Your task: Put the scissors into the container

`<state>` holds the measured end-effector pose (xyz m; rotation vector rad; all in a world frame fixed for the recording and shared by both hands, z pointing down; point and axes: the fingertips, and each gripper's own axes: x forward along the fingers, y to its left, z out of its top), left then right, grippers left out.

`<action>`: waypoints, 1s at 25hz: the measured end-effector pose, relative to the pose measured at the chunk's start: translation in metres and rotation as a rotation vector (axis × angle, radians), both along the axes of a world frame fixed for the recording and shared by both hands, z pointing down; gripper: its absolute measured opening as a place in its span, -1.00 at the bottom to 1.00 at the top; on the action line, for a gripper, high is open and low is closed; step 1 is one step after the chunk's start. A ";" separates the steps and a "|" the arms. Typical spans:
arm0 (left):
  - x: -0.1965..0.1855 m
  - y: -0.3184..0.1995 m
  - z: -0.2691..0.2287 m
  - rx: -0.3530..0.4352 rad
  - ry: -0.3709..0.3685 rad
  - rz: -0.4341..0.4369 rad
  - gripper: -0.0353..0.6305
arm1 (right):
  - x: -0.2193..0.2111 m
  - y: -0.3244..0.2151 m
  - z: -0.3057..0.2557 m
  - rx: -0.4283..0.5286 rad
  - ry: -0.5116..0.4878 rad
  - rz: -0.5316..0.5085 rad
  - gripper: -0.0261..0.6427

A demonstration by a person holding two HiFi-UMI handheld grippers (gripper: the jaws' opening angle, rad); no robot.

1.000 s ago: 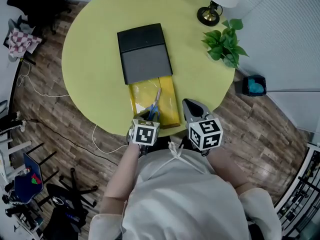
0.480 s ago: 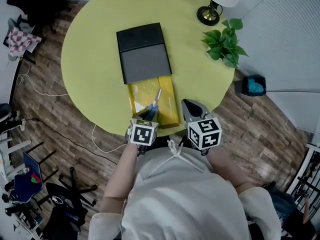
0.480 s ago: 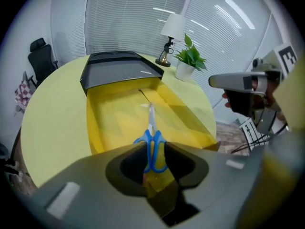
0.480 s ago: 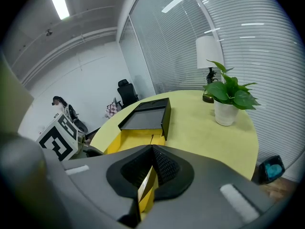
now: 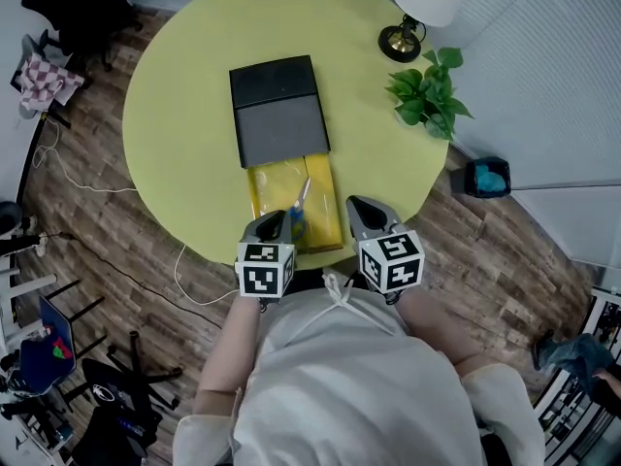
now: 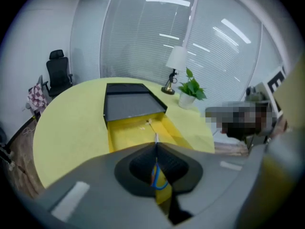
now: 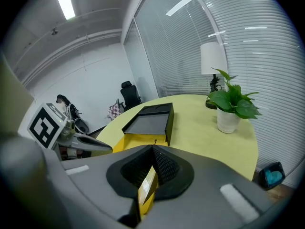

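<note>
Backing off, our left tool (image 5: 269, 225) has left the scissors (image 5: 300, 205) in the container (image 5: 262, 184) by the tabletop's (image 5: 184, 115) near edge. Left and right tool (image 5: 364, 212) are clenched, empty. We should withdraw straight, nudging nothing.

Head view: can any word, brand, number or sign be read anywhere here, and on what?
No readable words or numbers anywhere.
Cube of the left hand-held gripper: black-and-white square marker, a pattern, not letters.
Cube of the right hand-held gripper: the same kind of marker.
The yellow container and black cover: no print visible.

Head view steeply down over yellow table (image 5: 184, 134); both gripper views low across it, container (image 5: 281, 129) shared.
</note>
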<state>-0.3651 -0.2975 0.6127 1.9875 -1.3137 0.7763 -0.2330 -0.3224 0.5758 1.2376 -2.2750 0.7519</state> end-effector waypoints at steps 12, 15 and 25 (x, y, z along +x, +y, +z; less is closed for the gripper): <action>-0.022 -0.015 -0.174 0.507 0.119 -0.093 -0.88 | -0.033 -0.002 -0.091 0.234 -0.059 -0.093 -0.93; -0.027 -0.011 -0.202 0.613 0.115 -0.104 -0.88 | -0.043 0.001 -0.117 0.311 -0.089 -0.119 -0.93; -0.030 0.001 -0.215 0.665 0.084 -0.055 -0.88 | -0.059 0.010 -0.141 0.400 -0.084 -0.140 -0.93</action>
